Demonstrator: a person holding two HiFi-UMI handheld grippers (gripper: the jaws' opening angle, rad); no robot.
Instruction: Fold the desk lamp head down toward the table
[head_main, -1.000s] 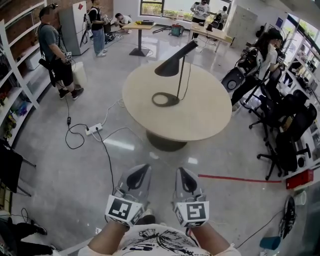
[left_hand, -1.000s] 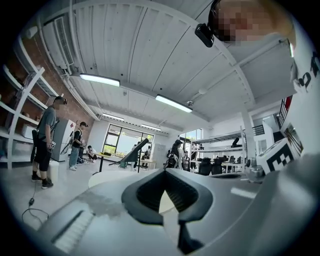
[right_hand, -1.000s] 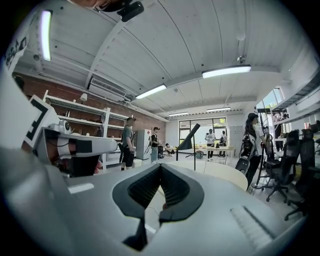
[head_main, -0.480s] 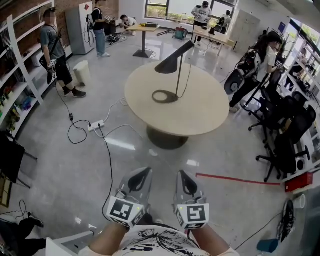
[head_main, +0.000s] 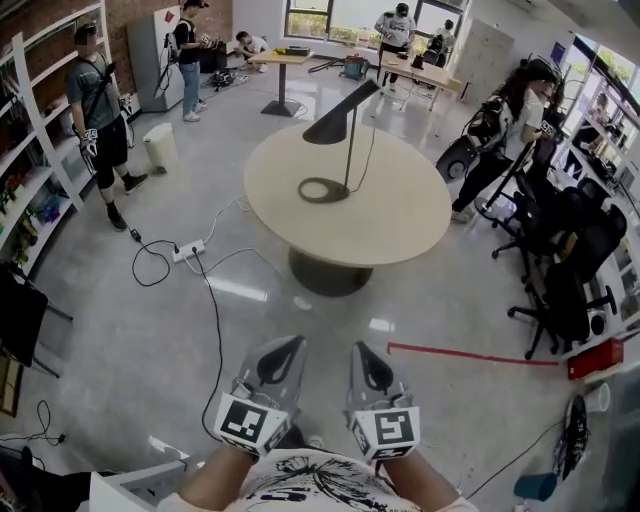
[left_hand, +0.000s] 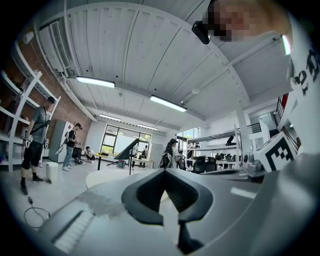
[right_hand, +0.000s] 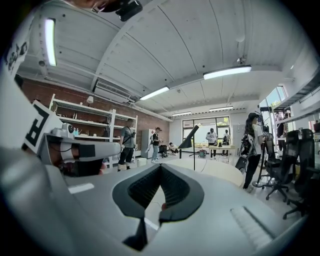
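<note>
Starting at your far left, a shelf (head_main: 40, 150) runs along the brick wall, and its small items are too blurred to name. A white bin (head_main: 158, 148) stands on the floor near a person (head_main: 95, 110); you cannot see what is in it from here. Nearer you, a power strip (head_main: 188, 250) lies on the floor, with a dark cable (head_main: 215, 320) running from it toward your feet.

Your left gripper (head_main: 295, 341) and right gripper (head_main: 357, 346) sit low before your chest, side by side and apart, both pointing at the round tabletop (head_main: 400, 220). The left fingers (left_hand: 140, 195) are clenched tip to tip and empty, and so are the right fingers (right_hand: 135, 192).

The lamp (head_main: 347, 150) stands on the tabletop, well apart from both grippers. Its ring base (head_main: 322, 190) lies flat and its thin stem is upright. The cone head (head_main: 340, 112) slants, wide mouth low at the left and narrow end high at the right.

Open floor and the tabletop's pedestal (head_main: 325, 272) lie between you and the lamp. A red tape line (head_main: 470, 353) crosses the floor to your right. Dark chairs (head_main: 570, 270) crowd the right edge beside a second person (head_main: 500, 130). A red box (head_main: 592, 358) beside them is too small to make out.
</note>
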